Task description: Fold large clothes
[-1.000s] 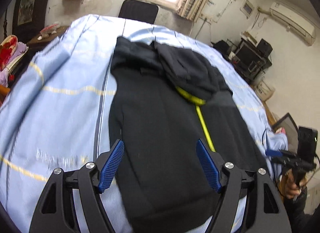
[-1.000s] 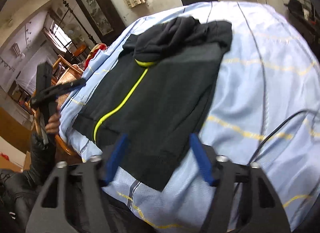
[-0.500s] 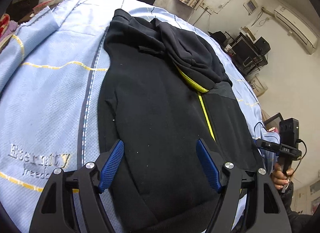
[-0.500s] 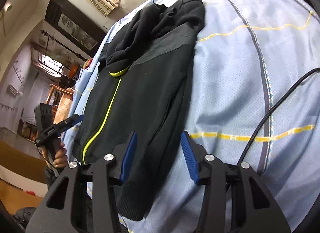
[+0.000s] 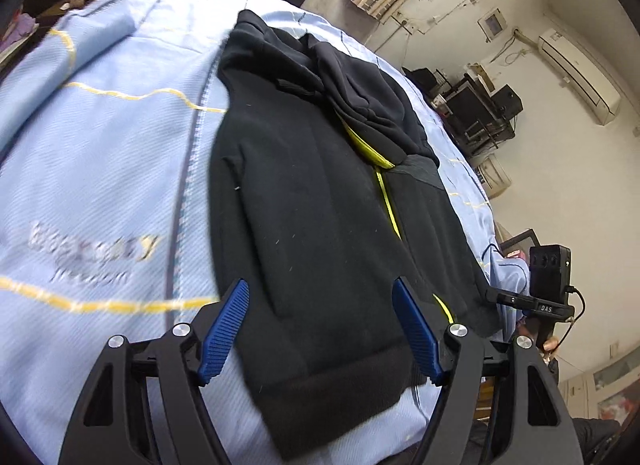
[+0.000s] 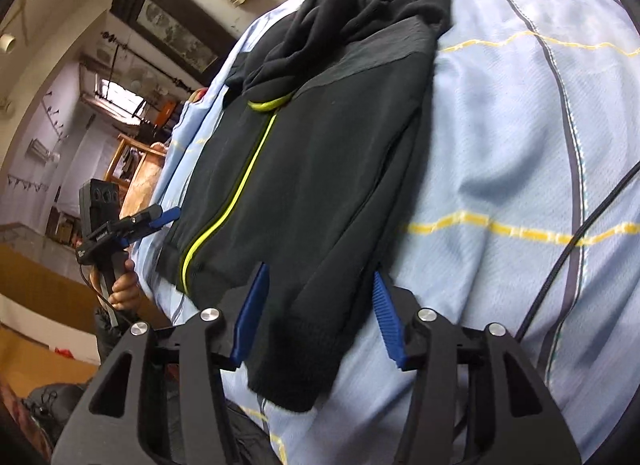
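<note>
Two views are given, and both show the same approach from opposite corners of the hem.

In the left wrist view, the black hooded jacket (image 5: 320, 201) is seen laid flat on the pale blue bedsheet (image 5: 100, 185), hood away from the camera, the yellow zip (image 5: 386, 201) running down its front. Compared with a second ago, the garment is seen larger and closer, and the lower left corner of the hem now lies between and beneath the fingers of the left gripper (image 5: 320, 329). Its jaws are spread wide, unchanged in width, and nothing is pinched by them. The other gripper, held in a hand, is glimpsed at the right edge, near the opposite hem corner.

In the right wrist view, the same jacket (image 6: 320, 153) is seen from its other side. The ribbed hem corner (image 6: 304, 353) is now framed between the blue pads of the right gripper (image 6: 316, 313), where a second ago it lay further ahead. The jaws are part open and are opening slightly at this moment; cloth lies between them, but no pressure on it can be made out. A black cable (image 6: 576, 249) is draped over the sheet to the right.

From this it is judged that both tools have been lowered toward the two bottom corners, so that the hem may be gripped and carried up toward the hood. Neither corner is yet held, so the fold itself has not begun.
</note>
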The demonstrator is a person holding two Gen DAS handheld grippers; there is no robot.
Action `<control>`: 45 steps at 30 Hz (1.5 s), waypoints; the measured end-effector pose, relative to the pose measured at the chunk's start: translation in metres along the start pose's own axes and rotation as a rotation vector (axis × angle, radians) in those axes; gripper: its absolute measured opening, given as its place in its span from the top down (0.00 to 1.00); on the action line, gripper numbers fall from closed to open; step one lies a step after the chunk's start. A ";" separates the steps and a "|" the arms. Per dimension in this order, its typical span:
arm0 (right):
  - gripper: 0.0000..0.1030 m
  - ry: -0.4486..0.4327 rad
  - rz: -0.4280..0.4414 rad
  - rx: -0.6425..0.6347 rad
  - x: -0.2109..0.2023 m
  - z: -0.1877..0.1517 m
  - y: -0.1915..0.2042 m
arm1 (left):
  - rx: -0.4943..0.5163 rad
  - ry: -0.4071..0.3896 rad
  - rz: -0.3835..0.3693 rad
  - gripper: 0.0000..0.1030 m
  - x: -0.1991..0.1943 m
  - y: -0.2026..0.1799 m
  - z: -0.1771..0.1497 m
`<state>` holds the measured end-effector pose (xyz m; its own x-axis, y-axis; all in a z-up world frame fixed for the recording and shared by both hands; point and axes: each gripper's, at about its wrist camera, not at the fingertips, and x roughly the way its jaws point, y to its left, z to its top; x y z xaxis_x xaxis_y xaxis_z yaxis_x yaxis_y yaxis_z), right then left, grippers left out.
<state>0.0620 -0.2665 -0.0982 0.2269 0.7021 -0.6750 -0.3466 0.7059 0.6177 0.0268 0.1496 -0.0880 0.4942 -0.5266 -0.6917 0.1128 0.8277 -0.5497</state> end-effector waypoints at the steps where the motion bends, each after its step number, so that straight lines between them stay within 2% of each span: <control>1: 0.50 0.003 0.005 -0.002 0.000 -0.002 0.001 | 0.000 0.000 0.011 0.28 -0.003 0.000 -0.003; 5: 0.50 -0.002 0.004 -0.031 0.001 -0.011 0.004 | -0.003 0.008 0.052 0.28 -0.008 0.005 -0.012; 9: 0.50 -0.003 0.026 -0.038 0.001 -0.013 0.006 | -0.007 0.026 0.033 0.28 -0.004 0.007 -0.017; 11: 0.50 -0.004 0.024 -0.049 0.002 -0.013 0.007 | -0.005 0.042 -0.018 0.28 0.000 0.003 -0.016; 15: 0.50 0.009 0.023 -0.053 0.011 -0.008 0.007 | 0.072 0.059 0.026 0.27 0.012 -0.012 -0.015; 19: 0.50 0.005 0.027 -0.055 0.015 -0.006 0.008 | 0.106 0.056 0.031 0.27 0.011 -0.014 -0.019; 20: 0.51 0.000 0.028 -0.050 0.015 -0.006 0.007 | 0.113 0.043 0.035 0.31 0.010 -0.016 -0.020; 21: 0.59 -0.007 0.012 -0.050 0.014 -0.006 0.007 | 0.123 0.031 0.040 0.49 0.009 -0.018 -0.021; 22: 0.65 -0.013 -0.011 -0.054 0.014 -0.007 0.007 | 0.142 0.017 0.051 0.61 0.008 -0.021 -0.021; 23: 0.72 -0.018 -0.019 -0.058 0.012 -0.006 0.008 | 0.151 0.006 0.052 0.81 0.006 -0.023 -0.020; 25: 0.77 -0.027 -0.010 -0.061 0.010 -0.006 0.009 | 0.143 -0.009 0.012 0.81 0.002 -0.024 -0.016; 27: 0.78 -0.038 0.003 -0.062 0.008 -0.005 0.010 | 0.152 -0.019 0.007 0.84 0.002 -0.028 -0.013; 35: 0.84 -0.094 0.076 -0.058 -0.004 0.011 0.017 | 0.204 -0.103 -0.001 0.86 -0.015 -0.048 0.007; 39: 0.85 -0.134 0.112 -0.063 -0.016 0.034 0.025 | 0.211 -0.147 -0.001 0.86 -0.022 -0.059 0.034; 45: 0.85 -0.217 0.116 -0.075 -0.035 0.087 0.041 | 0.208 -0.207 0.003 0.86 -0.026 -0.072 0.092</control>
<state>0.1186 -0.2537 -0.0143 0.3690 0.7876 -0.4936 -0.4462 0.6159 0.6492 0.0850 0.1210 0.0125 0.6579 -0.4914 -0.5707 0.2754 0.8623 -0.4251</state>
